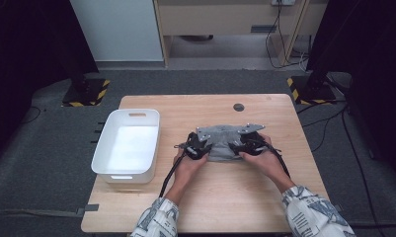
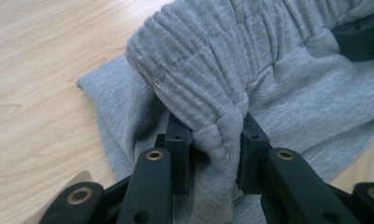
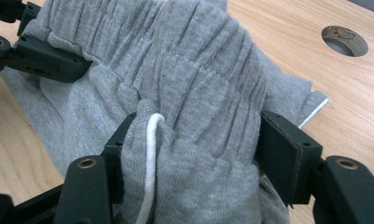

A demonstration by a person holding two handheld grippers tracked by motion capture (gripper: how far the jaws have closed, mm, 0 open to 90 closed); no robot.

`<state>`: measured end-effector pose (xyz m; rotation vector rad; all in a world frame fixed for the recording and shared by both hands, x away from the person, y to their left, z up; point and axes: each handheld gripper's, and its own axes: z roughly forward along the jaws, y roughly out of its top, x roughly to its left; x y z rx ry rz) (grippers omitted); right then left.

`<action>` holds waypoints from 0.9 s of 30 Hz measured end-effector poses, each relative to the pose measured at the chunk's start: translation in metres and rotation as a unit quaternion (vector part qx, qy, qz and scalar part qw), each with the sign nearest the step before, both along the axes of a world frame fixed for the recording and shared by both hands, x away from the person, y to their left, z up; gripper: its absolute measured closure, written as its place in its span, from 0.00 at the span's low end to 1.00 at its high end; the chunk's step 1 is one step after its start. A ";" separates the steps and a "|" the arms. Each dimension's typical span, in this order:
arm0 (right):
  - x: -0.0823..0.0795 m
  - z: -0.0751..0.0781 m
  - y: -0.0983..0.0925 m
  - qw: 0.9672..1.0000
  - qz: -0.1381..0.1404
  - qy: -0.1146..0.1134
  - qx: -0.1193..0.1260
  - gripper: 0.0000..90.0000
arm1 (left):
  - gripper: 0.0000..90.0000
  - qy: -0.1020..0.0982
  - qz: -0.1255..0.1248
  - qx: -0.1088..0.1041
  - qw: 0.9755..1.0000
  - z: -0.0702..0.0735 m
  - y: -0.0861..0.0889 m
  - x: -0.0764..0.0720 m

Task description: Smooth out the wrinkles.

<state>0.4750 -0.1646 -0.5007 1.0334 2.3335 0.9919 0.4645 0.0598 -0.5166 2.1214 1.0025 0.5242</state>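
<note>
A grey garment (image 1: pixel 224 140) with a ribbed elastic waistband and a white drawstring (image 3: pixel 150 158) lies folded on the wooden table (image 1: pixel 225 197). My left gripper (image 1: pixel 199 148) is shut on a bunched fold of the waistband (image 2: pixel 217 135) at the garment's left side. My right gripper (image 1: pixel 245 145) is shut on a thicker bunch of the waistband (image 3: pixel 198 126) at its right side, with the drawstring caught in the fold. Both hands hold the grippers close together over the garment. The other gripper's black jaw shows at the far edge of each gripper view.
An empty white plastic bin (image 1: pixel 127 144) sits on the table's left part. A round cable hole (image 1: pixel 239 107) lies in the tabletop behind the garment. Bare wood runs along the front edge. Dark stands and cables ring the table on the floor.
</note>
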 end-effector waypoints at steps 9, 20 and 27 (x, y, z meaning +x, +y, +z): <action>0.004 0.000 0.006 1.000 -0.011 -0.002 0.003 0.40 | 0.73 -0.006 0.003 -0.010 1.000 0.000 0.006 0.003; -0.002 0.009 0.005 1.000 -0.004 -0.005 0.018 0.30 | 0.51 -0.031 0.007 -0.032 0.999 0.017 0.013 -0.003; -0.005 0.021 0.005 1.000 0.008 -0.008 0.021 0.24 | 0.46 -0.046 -0.005 -0.037 0.998 0.028 0.014 -0.013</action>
